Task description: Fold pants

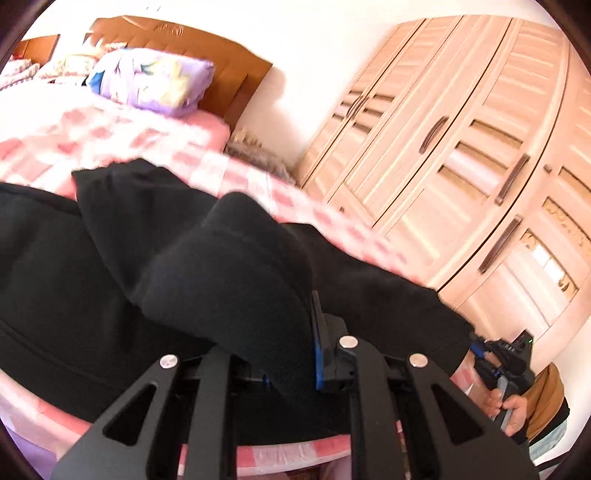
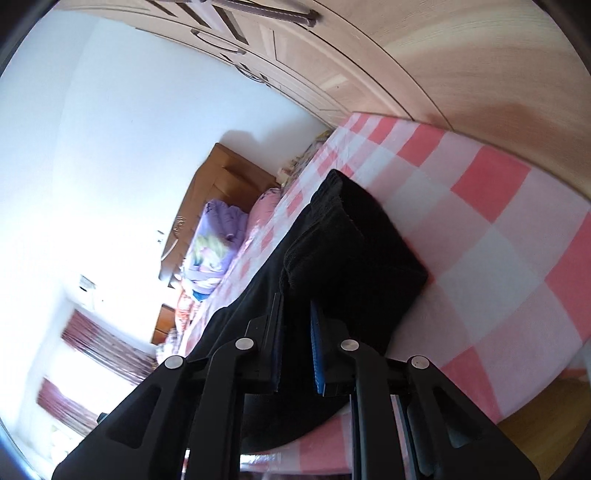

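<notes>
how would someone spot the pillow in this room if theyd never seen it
Start at the bed with the pink-and-white checked sheet and look up to the brown wooden headboard. The pillow lies just in front of it: lilac, with a blue and yellow print, unlike the plain black pants spread lower down.

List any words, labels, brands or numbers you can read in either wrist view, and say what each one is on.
None can be read in either view.
Black fabric pants: no tag or label shows.
Purple printed pillow: a cartoon picture only, blurred, no letters.
Carved wooden headboard: a carved swirl, not text.
Small white fixture on the wall: too small and washed out to read.
</notes>
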The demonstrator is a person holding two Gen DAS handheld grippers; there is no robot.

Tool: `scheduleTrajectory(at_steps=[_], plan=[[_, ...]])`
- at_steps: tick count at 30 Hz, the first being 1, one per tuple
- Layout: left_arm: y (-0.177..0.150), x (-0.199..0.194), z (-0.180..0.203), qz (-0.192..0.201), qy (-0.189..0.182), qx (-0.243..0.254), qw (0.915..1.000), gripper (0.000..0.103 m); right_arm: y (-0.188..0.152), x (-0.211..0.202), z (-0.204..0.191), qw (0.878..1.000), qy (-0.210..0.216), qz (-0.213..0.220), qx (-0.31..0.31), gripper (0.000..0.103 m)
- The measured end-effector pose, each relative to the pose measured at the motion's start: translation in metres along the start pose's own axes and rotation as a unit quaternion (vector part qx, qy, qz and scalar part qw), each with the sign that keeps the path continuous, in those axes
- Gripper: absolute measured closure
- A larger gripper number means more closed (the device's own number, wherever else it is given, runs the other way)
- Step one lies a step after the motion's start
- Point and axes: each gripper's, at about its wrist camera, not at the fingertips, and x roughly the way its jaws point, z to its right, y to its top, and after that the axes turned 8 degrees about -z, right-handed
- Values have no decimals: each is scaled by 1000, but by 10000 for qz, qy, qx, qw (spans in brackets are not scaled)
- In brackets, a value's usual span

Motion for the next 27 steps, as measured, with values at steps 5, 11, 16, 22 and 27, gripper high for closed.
scheduleTrajectory(at_steps=[5,11,16,22,27], plan=[[-21,45,-29,-732,340,-284,9963,88,-8,16,31,9986,-224,-232,414,89],[-23,50,-40,-765,349,-347,9959,88,-4,9,11,9994,-288,-173,36,89],[-26,56,-35,-797,659,-151,9945,82,-10,22,31,9989,-339,-250,200,89],[-26,47,-43,-798,765,-201,9937,52,-2,12,9,9966,-682,-448,-127,25],[-18,9,-40,-163,1054,-328,9938,16,5,-10,-6,9952,-868,-64,-457,5]])
